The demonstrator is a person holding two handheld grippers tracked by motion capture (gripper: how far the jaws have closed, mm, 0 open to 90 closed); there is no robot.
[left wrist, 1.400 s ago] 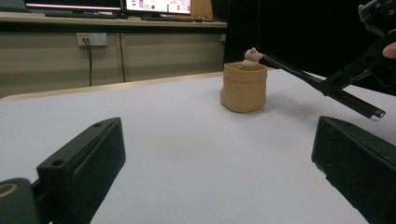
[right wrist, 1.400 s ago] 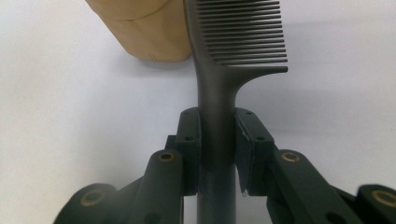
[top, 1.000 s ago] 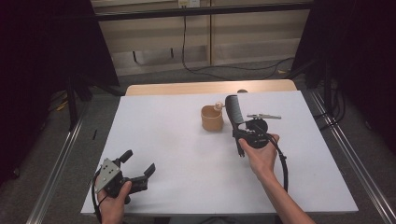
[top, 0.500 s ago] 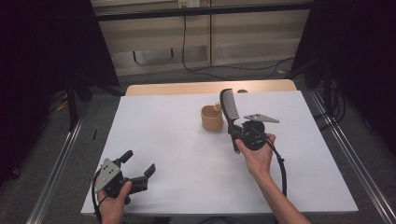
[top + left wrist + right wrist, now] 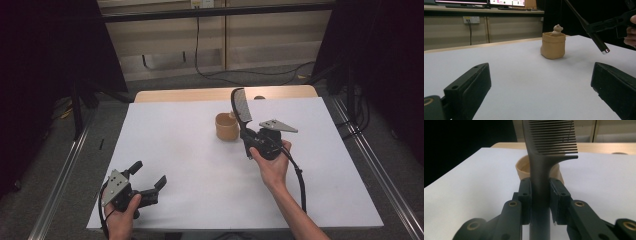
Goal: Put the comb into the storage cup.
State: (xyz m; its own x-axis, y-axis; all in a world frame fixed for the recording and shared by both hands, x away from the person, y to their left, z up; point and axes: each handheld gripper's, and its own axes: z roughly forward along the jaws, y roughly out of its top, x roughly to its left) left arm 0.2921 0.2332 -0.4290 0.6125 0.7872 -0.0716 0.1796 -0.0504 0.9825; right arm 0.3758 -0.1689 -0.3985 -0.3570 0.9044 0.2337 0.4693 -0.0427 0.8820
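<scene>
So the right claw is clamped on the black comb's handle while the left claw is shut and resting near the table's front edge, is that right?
Not quite: the left claw is open, its jaws standing wide apart with nothing between them, as the left gripper view shows. The right claw is indeed clamped on the black comb's handle.

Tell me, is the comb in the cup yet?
Not yet. Done: the right gripper is shut on the comb and holds it upright, off the table. In hand: the comb stands close beside the cup. Probably left: getting it inside and letting go. The left gripper waits open.
</scene>
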